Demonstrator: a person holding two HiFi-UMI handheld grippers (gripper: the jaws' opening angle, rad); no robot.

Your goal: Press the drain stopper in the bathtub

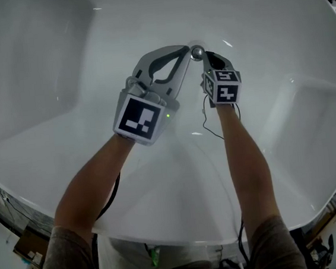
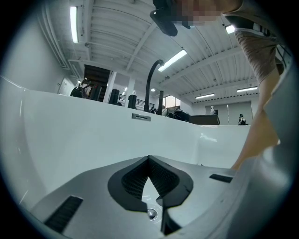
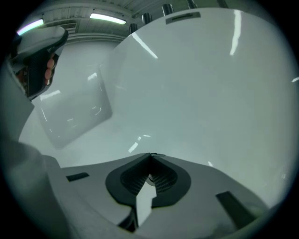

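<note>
The chrome drain stopper [image 1: 196, 52] sits on the white bathtub floor [image 1: 254, 44]. My left gripper [image 1: 186, 49] comes in from the left, jaws shut, with its tips right beside the stopper. From just to the right, my right gripper [image 1: 206, 56] has its shut tips at the stopper's other side. Whether either one touches it I cannot tell. In the left gripper view the left gripper [image 2: 149, 158] is shut on nothing, and the stopper [image 2: 151, 213] shows through the gap behind the pads. In the right gripper view the right gripper [image 3: 150, 155] is shut and empty too.
The tub's curved walls rise on all sides, with its front rim [image 1: 166, 232] close to the person's body. A black curved faucet [image 2: 150, 84] and an overflow slot [image 2: 141, 117] stand on the far wall. A thin cable [image 1: 206, 124] hangs below the right gripper.
</note>
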